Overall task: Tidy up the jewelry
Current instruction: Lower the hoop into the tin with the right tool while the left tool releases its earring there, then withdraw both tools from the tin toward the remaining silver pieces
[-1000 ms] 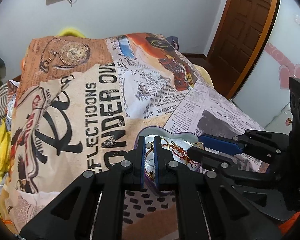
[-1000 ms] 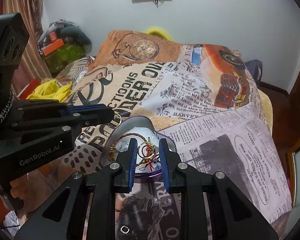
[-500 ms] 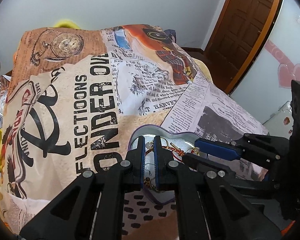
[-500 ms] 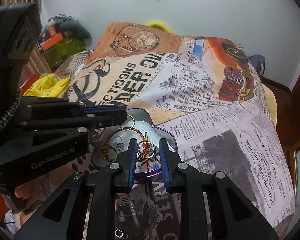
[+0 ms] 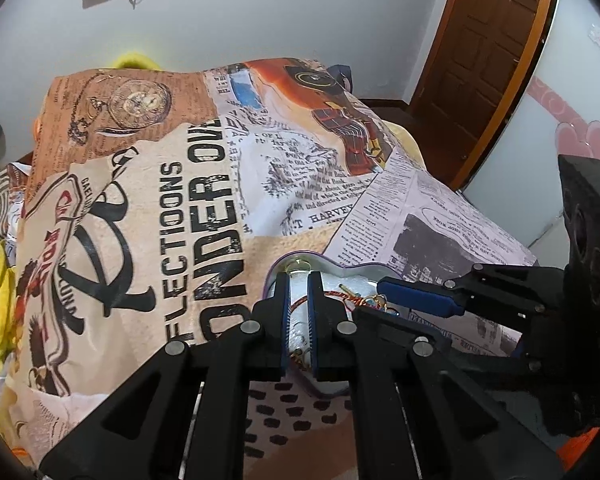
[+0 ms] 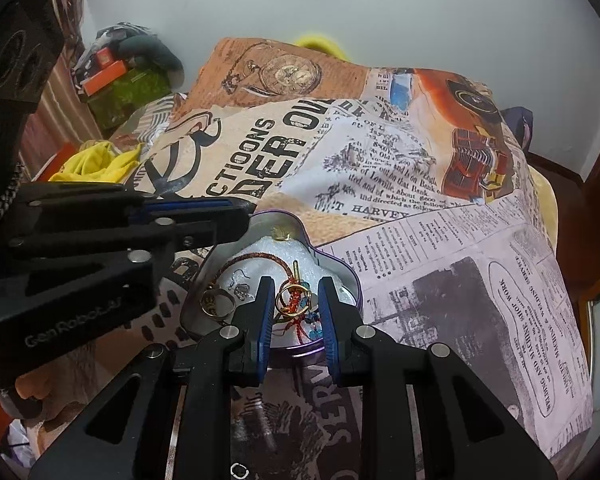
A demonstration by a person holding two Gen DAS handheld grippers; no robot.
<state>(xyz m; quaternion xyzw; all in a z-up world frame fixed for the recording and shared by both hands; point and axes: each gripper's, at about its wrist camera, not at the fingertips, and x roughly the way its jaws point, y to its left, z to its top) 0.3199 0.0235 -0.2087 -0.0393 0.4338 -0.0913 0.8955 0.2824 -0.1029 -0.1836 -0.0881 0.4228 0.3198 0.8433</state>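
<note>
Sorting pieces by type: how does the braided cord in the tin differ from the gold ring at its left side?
The braided cord is a long reddish-brown loop curving over the white padding; the gold ring is a small closed metal band. The cord ends in a knot with blue beads between the right gripper fingers; the ring lies outside them, near the tin wall. Both lie inside the tin.

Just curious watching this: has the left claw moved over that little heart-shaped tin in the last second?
Yes. In the right wrist view the left gripper has slid toward the tin's far rim, uncovering the gold ring it hid before.
</note>
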